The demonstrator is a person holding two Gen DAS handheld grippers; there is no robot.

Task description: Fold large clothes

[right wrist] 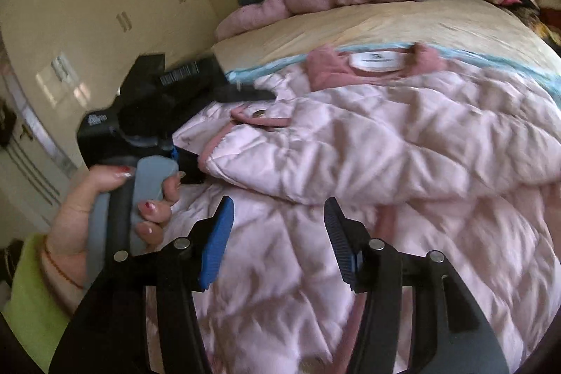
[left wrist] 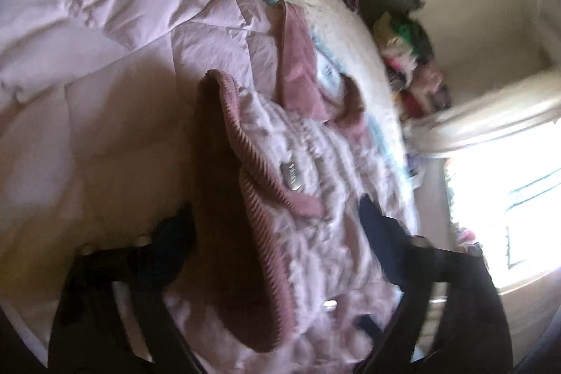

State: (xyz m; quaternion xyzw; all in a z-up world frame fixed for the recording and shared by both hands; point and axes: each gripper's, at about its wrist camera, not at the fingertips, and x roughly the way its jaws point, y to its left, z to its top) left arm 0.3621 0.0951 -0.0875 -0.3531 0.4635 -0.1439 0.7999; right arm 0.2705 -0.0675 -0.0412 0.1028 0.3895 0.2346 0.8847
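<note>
Motion blur smears the left claw (left wrist: 277, 251) and jacket cuff (left wrist: 245, 163).

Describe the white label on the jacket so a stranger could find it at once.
Start at the bed, where a pale pink quilted jacket lies spread out. Follow it to its far edge, the darker pink collar. The label is the white rectangle inside that collar, the only flat white patch among pink fabric.

My jacket (right wrist: 403, 142) is pale pink, quilted in diamonds, with dusty-rose ribbed trim and a white label at upper centre. Beneath it the bedsheet (right wrist: 403, 23) is cream with a light-blue band. My right gripper (right wrist: 278, 242) has blue pads on black fingers.
</note>
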